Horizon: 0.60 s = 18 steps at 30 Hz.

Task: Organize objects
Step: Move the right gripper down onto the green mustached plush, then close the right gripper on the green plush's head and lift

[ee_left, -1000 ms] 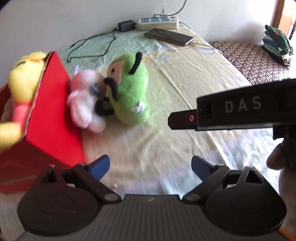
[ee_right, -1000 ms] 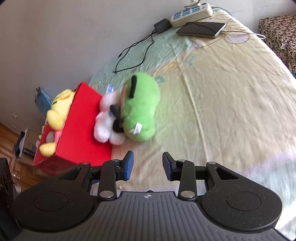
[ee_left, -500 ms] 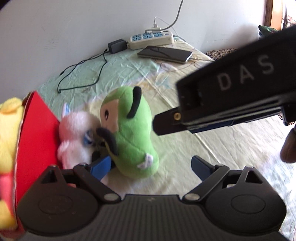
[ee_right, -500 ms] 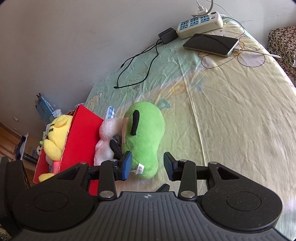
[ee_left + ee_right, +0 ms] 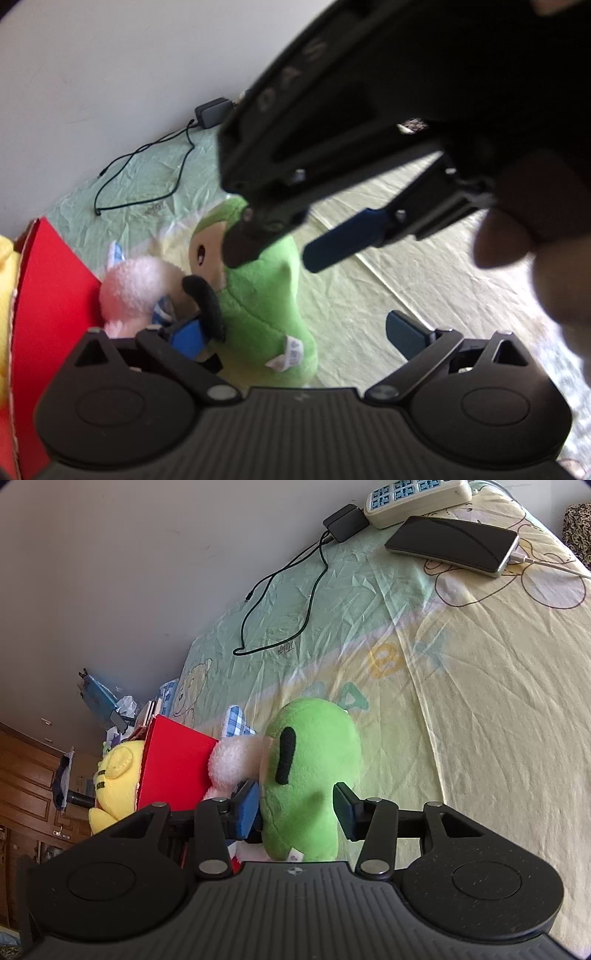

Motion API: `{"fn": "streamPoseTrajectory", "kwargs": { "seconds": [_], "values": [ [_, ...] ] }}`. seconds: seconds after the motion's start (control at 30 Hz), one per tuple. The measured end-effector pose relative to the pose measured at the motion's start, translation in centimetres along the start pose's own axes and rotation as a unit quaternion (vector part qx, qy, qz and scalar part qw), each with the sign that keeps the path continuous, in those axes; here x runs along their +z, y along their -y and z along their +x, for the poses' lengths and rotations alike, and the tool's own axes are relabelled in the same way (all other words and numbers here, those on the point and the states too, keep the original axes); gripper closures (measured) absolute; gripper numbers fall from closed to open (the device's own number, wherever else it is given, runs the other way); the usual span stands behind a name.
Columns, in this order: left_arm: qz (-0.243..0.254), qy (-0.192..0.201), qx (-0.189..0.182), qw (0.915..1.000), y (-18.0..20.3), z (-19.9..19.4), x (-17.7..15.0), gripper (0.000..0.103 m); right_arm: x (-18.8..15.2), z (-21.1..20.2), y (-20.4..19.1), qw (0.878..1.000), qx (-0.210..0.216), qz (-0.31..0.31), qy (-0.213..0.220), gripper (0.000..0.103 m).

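Wrinkled bedsheet [image 5: 480, 701]; fuzzy, rounded green plush [image 5: 314, 760], seemingly soft.

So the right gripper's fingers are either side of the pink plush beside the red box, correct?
Not quite: in the right wrist view the right gripper, its fingers just opened wider, straddles the green plush. The pink plush lies between it and the red box.

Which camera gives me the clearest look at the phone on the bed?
The right wrist view: the phone lies in full sight near the power strip, a cable plugged into its end. In the left wrist view the right hand-held gripper blocks that area, so the phone is hidden.
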<state>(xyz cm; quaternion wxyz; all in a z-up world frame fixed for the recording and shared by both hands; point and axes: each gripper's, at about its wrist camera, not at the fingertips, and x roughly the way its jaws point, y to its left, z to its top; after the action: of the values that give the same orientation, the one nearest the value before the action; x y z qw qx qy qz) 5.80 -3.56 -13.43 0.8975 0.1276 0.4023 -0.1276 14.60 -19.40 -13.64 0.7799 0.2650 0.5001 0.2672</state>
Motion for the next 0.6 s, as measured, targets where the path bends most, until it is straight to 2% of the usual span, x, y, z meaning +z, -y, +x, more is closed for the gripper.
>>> {"fn": "streamPoseTrajectory", "kwargs": {
  "seconds": [0.1,0.27,0.47,0.6],
  "values": [
    [0.008,0.010,0.006,0.9999,0.1,-0.5,-0.3,0.005,0.3,0.7,0.0,1.000,0.008,0.004,-0.015,0.049],
    [0.004,0.021,0.036,0.9991,-0.4,-0.2,0.0,0.005,0.7,1.7,0.1,1.000,-0.006,0.000,-0.019,0.044],
    [-0.009,-0.004,0.025,0.9996,-0.9,1.5,0.4,0.007,1.1,2.0,1.1,0.999,-0.028,0.021,-0.013,0.039],
    [-0.015,-0.012,0.020,0.9996,-0.7,2.6,0.8,0.008,0.9,2.1,1.7,0.999,-0.021,0.038,-0.015,0.038]
  ]
}}
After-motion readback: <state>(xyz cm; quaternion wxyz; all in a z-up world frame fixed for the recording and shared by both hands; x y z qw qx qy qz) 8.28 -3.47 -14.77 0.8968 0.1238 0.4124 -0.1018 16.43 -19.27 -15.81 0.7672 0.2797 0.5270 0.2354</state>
